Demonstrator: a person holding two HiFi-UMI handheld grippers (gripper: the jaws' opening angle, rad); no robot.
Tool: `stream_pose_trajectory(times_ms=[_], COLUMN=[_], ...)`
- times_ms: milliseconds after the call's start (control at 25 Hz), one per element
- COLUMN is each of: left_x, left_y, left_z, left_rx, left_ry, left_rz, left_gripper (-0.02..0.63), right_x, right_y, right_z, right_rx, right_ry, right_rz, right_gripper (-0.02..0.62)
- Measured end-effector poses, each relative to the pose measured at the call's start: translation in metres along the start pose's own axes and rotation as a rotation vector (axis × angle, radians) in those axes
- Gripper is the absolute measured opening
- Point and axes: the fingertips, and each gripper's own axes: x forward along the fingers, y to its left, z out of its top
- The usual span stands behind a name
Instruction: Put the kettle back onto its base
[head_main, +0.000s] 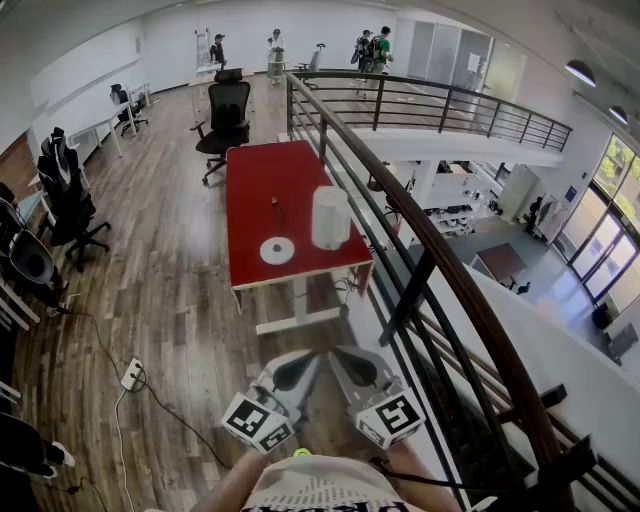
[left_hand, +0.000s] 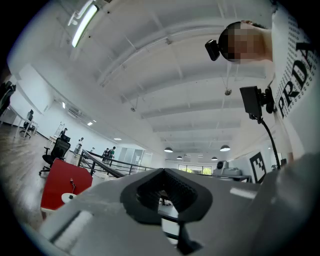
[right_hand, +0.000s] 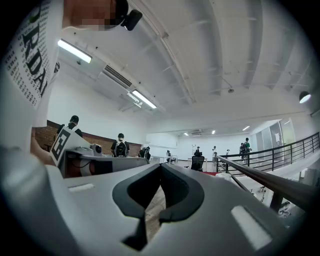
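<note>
- Kettle (head_main: 331, 217): white, upright on the red table (head_main: 262, 180), near the railing-side edge. Not on its base.
- Base (head_main: 277, 250): round white disc, just beside the kettle toward the table's front edge. The two look apart, not touching, and the top of the base is free. Short lift-and-set job once I'm there.
- Left gripper (head_main: 300, 368): jaws together, nothing between them. Its own view shows the tips meeting, with only the room behind.
- Right gripper (head_main: 350, 365): same, jaws closed on nothing.
- Both grippers are held close in front of the body, tips angled toward each other, well short of the table. My read: a carry pose for walking up, not a reach.
- Step in hand: the approach. Nothing is grasped and the task looks unstarted.
- Next needs: close the gap to the table, open one gripper and take the kettle. I can't see the handle from here, so I can't tell which side to grab.
- Risks: a small dark object (head_main: 276, 208) stands on the table just behind the base, so keep the kettle's path off it. The railing (head_main: 420, 240) runs close along the table's right side, which leaves tight room for the right arm.
</note>
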Motion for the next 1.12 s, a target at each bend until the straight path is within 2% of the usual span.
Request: stream_pose_trajectory(times_ms=[160, 360, 800, 1120], left_x=[0.0039, 0.0051, 0.0052, 0.0071], left_y=[-0.0022, -0.0021, 0.0006, 0.0037], left_z=[-0.0003, -0.0033, -0.0008, -0.0010], left_rx=[-0.004, -0.003, 0.025, 0.022], left_ry=[0.002, 0.005, 0.006, 0.008], left_rz=[-0.004, -0.004, 0.009, 0.012], left_gripper=[-0.008, -0.008, -0.008, -0.008], right_x=[-0.0021, -0.0030, -0.0019, 0.0012], right_y=[-0.0027, -0.0045, -0.0061, -0.0075], right_z=[0.0037, 0.0047, 0.0011, -0.0035], right_rx=[0.025, 0.009, -0.033, -0.013], right_ry=[-0.013, -0.022, -0.006, 0.023], right_rz=[0.007, 0.005, -0.002, -0.008], right_gripper=[0.008, 0.008, 0.009, 0.009])
